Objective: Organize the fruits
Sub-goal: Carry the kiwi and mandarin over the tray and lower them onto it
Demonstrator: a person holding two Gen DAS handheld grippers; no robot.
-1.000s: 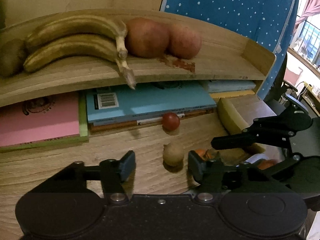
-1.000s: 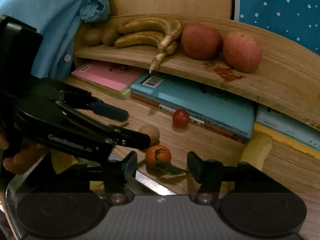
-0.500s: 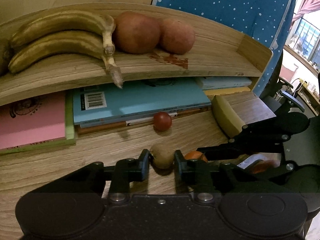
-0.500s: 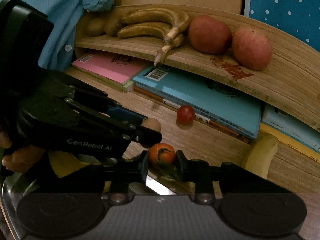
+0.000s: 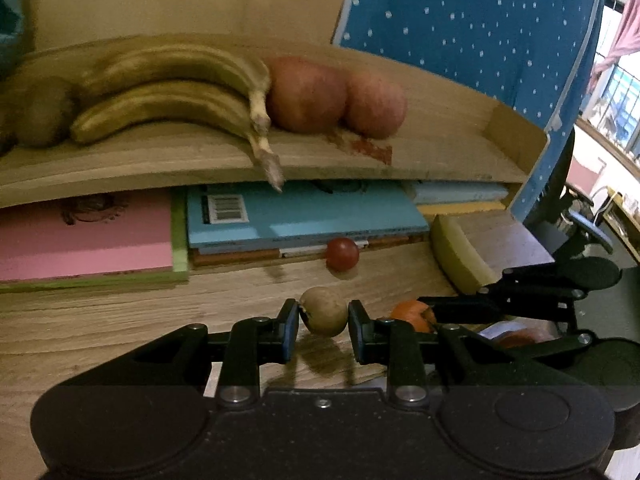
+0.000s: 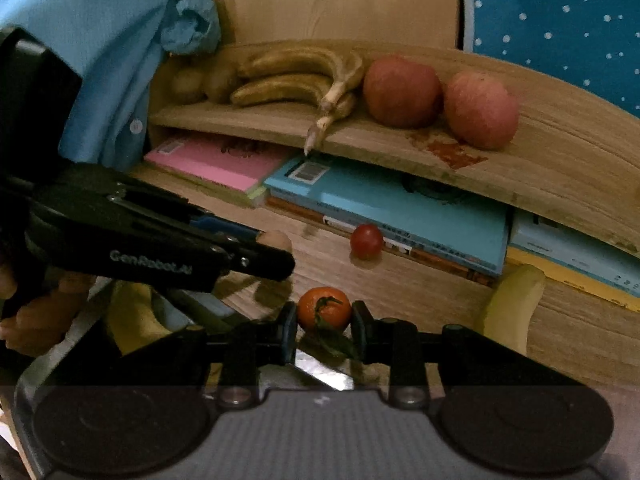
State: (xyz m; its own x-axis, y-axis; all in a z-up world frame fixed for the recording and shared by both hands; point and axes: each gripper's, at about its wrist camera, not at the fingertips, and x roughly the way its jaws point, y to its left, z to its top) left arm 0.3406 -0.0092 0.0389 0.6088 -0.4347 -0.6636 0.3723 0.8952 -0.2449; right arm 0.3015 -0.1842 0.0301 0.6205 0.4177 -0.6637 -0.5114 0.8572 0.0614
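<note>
Both tongs have a fruit right now. The left gripper (image 5: 323, 316) has just squeezed in and its pads press on both sides of a small round tan-brown fruit (image 5: 323, 311), low in the middle of the left wrist view; a shadow shows on the wooden desk (image 5: 120, 320) under the fruit, though I can't tell if it's off the wood. The right gripper (image 6: 323, 322) is clamped on a small orange tangerine with a green leaf (image 6: 323, 307), dead centre low in its own view, the leaf hanging down between the fingers.

A bit further back on the desk sits a little red cherry tomato (image 5: 342, 254), just in front of a light blue book with a barcode (image 5: 304, 212), which lies next to a pink book (image 5: 84, 236) under the raised wooden shelf (image 5: 160, 164). Up on that shelf, upper left to middle: a brownish kiwi-looking fruit (image 5: 38, 110), two overripe yellow-brown bananas (image 5: 172, 92) with stems pointing right and down over the edge, then two red apples (image 5: 336, 98) touching each other. A reddish stain (image 5: 364, 148) marks the wood just below the apples. A yellow banana (image 6: 508, 308) lies on the desk at the lower right of the right wrist view.
</note>
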